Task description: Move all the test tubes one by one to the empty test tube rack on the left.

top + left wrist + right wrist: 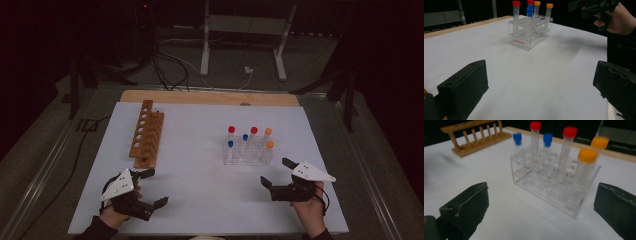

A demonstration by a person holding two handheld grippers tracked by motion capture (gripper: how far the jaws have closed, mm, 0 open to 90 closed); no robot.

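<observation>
I can read one marking from here: small red lettering on the front wall of the clear plastic tube rack (522, 42), low down near its left corner in the left gripper view. It looks like a brand name, perhaps "LabsMark", though the letters are too small for me to be sure; the coloured tube caps carry no writing I can read

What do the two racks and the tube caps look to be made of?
The clear rack looks like glossy transparent plastic, probably acrylic: the table shows through its walls and its edges glint. The wooden rack shows brown, matt, grain-toned pegs and a drilled board, so likely varnished wood. The tube caps look like opaque moulded plastic in red, blue and orange, with a smooth finish.
</observation>
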